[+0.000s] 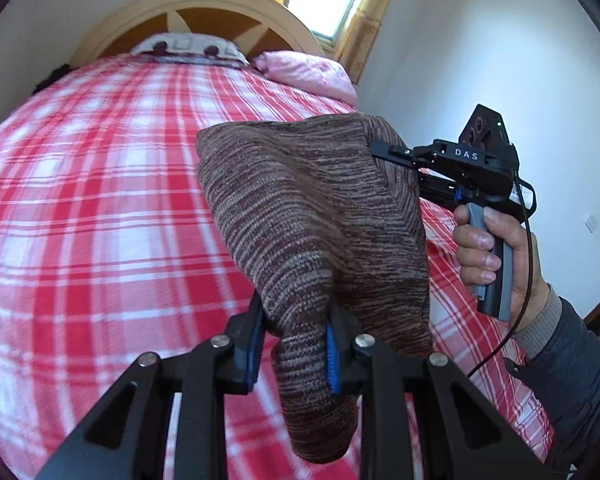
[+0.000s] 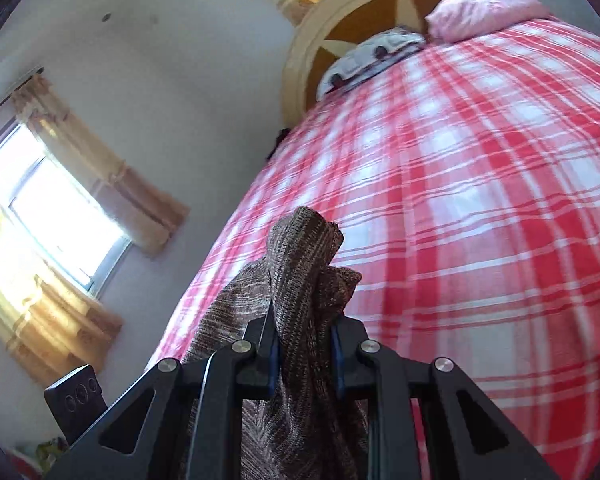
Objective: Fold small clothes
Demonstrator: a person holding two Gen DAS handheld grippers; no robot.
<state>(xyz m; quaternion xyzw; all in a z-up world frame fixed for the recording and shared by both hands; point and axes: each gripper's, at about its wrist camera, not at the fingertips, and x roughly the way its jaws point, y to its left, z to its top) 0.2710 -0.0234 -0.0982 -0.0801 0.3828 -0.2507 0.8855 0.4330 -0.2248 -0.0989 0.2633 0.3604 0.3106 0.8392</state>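
The plaid bed (image 1: 100, 200) lies bare and open up to the pillows (image 1: 308, 74) against the headboard (image 1: 204, 8).

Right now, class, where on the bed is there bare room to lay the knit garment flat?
The red-and-white plaid bedspread lies bare from the near edge up to the patterned pillow and pink pillow. Only the headboard end is crowded.

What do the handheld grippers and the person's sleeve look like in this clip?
Both grippers, left gripper and right gripper, are black linkage frames with silver pivot bolts and ribbed blue pads. The right one has white "DAS" lettering, a grey handle, a thin black cable. The sleeve is dark over a grey-beige cuff.
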